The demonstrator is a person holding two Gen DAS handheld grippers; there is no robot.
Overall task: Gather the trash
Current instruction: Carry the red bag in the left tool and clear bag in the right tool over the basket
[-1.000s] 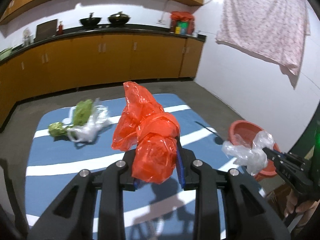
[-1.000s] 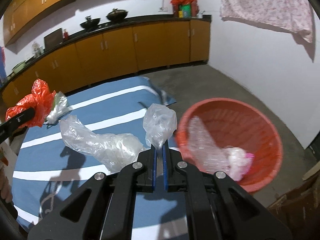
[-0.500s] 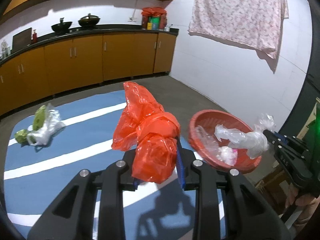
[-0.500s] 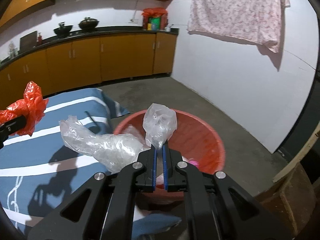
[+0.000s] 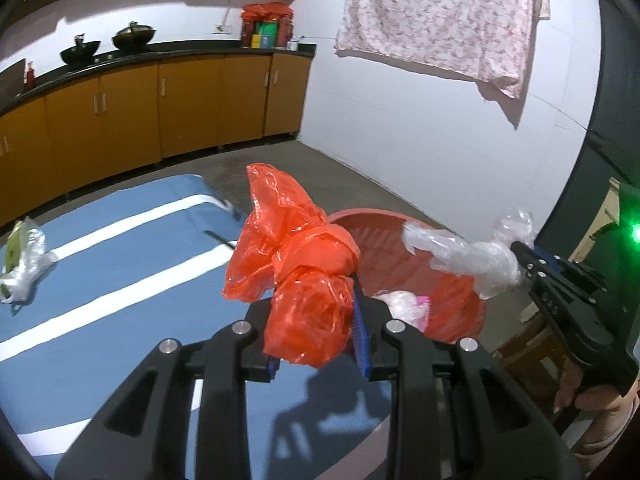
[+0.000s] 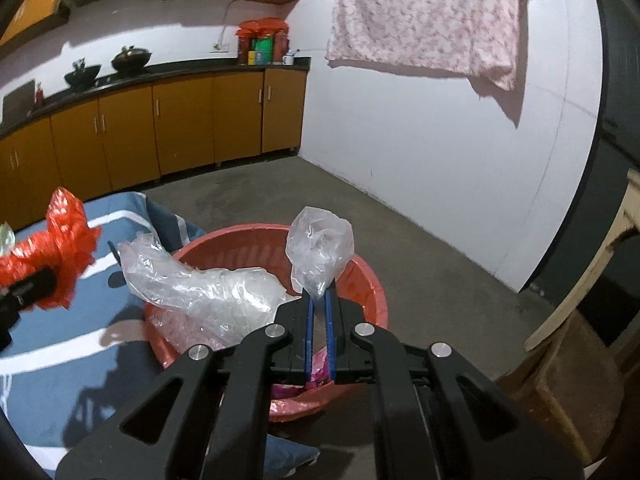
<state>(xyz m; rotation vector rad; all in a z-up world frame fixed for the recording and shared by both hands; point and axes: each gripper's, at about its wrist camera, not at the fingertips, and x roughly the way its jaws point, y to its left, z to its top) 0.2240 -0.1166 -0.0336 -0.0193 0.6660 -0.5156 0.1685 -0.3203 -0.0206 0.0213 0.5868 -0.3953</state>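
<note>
My left gripper is shut on a crumpled red plastic bag and holds it in the air beside the red basin. My right gripper is shut on a clear plastic bag and holds it right over the red basin. The basin holds clear plastic and a pink scrap. In the left wrist view the right gripper and its clear bag hang over the basin's far rim. In the right wrist view the red bag shows at the left.
A blue mat with white stripes covers the floor. A clear bag with green scraps lies at its left edge. Orange kitchen cabinets line the back wall. A pink cloth hangs on the white wall. A wooden stool stands at right.
Both grippers have swung right, from over the mat toward the basin. The clear bag now hangs over the basin and the red bag is beside it. Both grips are unchanged.
</note>
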